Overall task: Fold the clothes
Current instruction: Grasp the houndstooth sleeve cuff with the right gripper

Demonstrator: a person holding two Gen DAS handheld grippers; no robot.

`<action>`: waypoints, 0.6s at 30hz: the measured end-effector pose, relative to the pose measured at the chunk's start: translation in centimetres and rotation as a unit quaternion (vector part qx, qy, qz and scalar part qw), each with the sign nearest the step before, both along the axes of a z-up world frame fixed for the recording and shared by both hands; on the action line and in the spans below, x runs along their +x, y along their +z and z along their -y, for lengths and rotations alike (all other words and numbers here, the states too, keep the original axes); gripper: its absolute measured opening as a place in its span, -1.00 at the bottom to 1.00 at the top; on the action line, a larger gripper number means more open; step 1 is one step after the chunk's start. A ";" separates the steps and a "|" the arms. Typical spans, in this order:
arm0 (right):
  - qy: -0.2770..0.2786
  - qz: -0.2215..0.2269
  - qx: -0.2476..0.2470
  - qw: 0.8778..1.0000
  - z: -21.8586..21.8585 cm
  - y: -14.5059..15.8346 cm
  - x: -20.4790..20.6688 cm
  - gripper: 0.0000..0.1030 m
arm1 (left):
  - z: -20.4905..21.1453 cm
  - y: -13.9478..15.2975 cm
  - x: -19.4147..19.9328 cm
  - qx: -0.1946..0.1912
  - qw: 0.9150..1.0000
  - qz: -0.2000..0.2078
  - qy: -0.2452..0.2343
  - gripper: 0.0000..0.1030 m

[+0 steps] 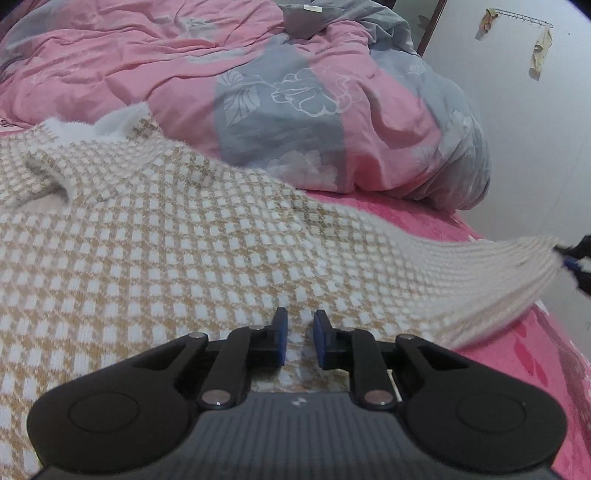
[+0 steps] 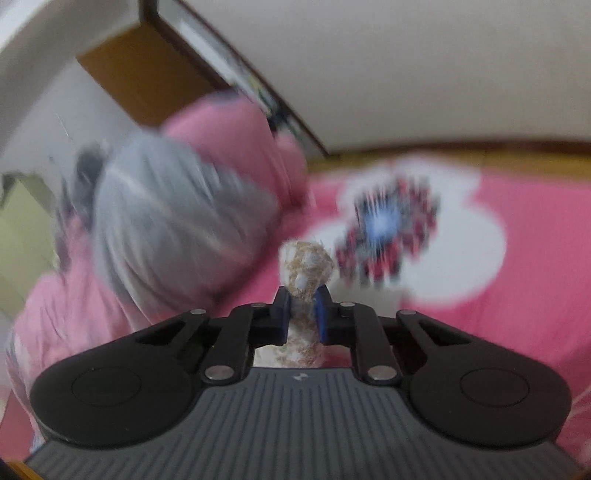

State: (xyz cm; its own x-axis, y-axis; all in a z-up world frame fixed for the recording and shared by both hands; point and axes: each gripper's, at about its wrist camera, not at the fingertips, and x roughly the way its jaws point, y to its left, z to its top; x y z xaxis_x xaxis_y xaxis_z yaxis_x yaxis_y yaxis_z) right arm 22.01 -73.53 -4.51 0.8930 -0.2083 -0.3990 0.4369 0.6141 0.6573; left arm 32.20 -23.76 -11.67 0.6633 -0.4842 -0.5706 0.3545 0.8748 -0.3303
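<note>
A fuzzy white-and-tan checked sweater (image 1: 184, 240) lies spread over the bed in the left wrist view. My left gripper (image 1: 301, 330) sits low on its near edge, with the blue pads close together and knit filling the narrow gap between them. The sweater's ribbed white end stretches right to my right gripper (image 1: 570, 258), which shows dark at the frame's edge. In the right wrist view, my right gripper (image 2: 302, 314) is shut on a bunched wad of the same sweater (image 2: 306, 266), which sticks up between the pads.
A rumpled pink and grey floral quilt (image 1: 258, 92) is heaped behind the sweater and appears blurred as quilt (image 2: 177, 221). The pink bed sheet (image 1: 517, 350) runs to the right edge by a white wall with a hook rail (image 1: 524, 18). A wooden frame (image 2: 147, 74) stands behind.
</note>
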 end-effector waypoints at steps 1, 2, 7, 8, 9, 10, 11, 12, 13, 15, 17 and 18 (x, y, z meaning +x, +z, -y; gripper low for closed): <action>0.000 0.006 -0.006 1.000 0.0 0.9 -0.4 -0.77 | 0.0 0.0 0.1 0.000 1.000 0.000 0.000 -0.66; 0.002 0.008 -0.016 1.000 -0.2 1.8 -0.7 -0.77 | 0.0 0.1 0.1 0.001 1.000 0.000 0.000 -0.66; 0.019 0.017 -0.065 0.998 -3.0 5.5 -0.4 -0.77 | 0.2 0.1 0.3 0.007 1.000 0.000 0.000 -0.66; 0.023 0.024 -0.069 0.997 -3.6 6.3 -0.3 -0.77 | 0.3 0.2 0.3 0.012 1.000 0.001 0.000 -0.67; 0.028 0.032 -0.073 0.996 -4.3 7.3 -0.2 -0.77 | 0.5 0.3 0.3 0.016 1.000 0.002 0.000 -0.66; 0.038 0.040 -0.077 0.995 -5.2 8.4 -0.2 -0.77 | 0.6 0.4 0.2 0.019 1.000 0.001 -0.002 -0.67; 0.051 0.047 -0.086 0.994 -6.3 9.7 0.0 -0.77 | 0.5 0.6 0.3 0.015 1.000 -0.002 -0.004 -0.64; 0.067 0.052 -0.097 0.992 -7.7 11.2 0.0 -0.77 | 0.1 1.0 0.3 0.006 1.000 -0.010 -0.001 -0.56; 0.084 0.057 -0.107 0.989 -9.1 12.7 0.0 -0.77 | -0.4 1.5 0.1 -0.005 1.000 -0.023 0.005 -0.47; 0.123 0.069 -0.126 0.982 -12.5 15.6 0.0 -0.78 | -2.5 3.2 -1.2 -0.021 0.999 -0.037 0.022 0.09; 0.159 0.080 -0.139 0.974 -16.0 17.9 0.0 -0.78 | -5.0 5.3 -3.0 -0.034 0.998 -0.045 0.041 0.14; 0.177 0.082 -0.140 0.971 -17.9 18.7 0.0 -0.78 | -6.4 6.3 -4.0 -0.038 0.997 -0.046 0.046 0.14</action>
